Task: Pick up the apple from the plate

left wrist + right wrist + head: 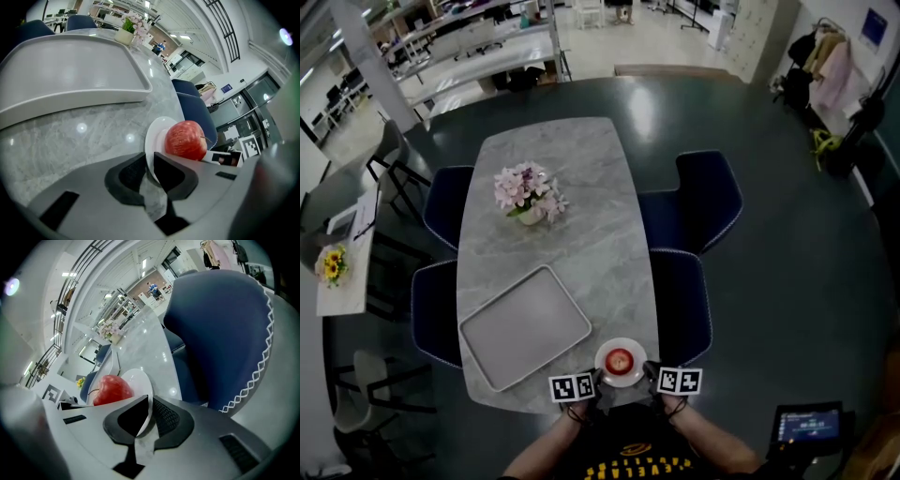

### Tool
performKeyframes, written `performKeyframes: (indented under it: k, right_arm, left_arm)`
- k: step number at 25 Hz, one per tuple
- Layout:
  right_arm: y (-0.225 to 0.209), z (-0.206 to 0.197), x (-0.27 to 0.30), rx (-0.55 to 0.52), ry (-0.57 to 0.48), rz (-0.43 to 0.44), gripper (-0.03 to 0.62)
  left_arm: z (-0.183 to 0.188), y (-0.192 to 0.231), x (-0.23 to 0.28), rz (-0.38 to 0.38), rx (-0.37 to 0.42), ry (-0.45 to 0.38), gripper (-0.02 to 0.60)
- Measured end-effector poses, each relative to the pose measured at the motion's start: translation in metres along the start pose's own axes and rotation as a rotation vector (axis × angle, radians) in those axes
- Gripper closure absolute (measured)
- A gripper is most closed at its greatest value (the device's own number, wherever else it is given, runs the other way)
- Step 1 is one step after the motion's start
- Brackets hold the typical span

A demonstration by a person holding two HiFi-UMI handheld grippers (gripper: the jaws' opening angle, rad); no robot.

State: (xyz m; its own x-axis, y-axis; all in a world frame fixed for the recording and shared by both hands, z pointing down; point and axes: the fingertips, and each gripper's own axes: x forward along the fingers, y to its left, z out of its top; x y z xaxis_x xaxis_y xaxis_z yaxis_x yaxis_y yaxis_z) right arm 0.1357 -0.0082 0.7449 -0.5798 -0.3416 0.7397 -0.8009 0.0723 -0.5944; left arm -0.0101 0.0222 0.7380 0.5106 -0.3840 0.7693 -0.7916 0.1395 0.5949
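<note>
A red apple sits on a small white plate at the near end of the marble table. My left gripper holds the plate's left rim and my right gripper its right rim. In the left gripper view the plate has its edge pinched between the dark pads of the left gripper, with the apple just beyond. The right gripper view has the right gripper shut on the plate rim too, the apple to its left.
A grey tray lies left of the plate. A pot of pink flowers stands mid-table. Dark blue chairs line both long sides, and one chair back rises close on the right.
</note>
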Motion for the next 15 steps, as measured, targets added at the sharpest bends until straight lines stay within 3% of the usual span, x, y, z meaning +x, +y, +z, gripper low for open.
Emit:
performKeyframes:
  k: [5,10,15]
  right_arm:
    - [0.002,0.004,0.000,-0.032,-0.004,0.007,0.556]
    - [-0.009,0.024,-0.012,-0.044,-0.094,-0.041,0.556]
    - [-0.005,0.048,-0.040,-0.093,-0.173,-0.046,0.557]
  left_arm:
    - [0.005,0.004,-0.004,0.023,0.024,-0.019,0.531]
    - [0.011,0.011,-0.017,0.043,0.010,-0.059,0.531]
    - [0.031,0.009,-0.047,0.060,0.034,-0.178,0.531]
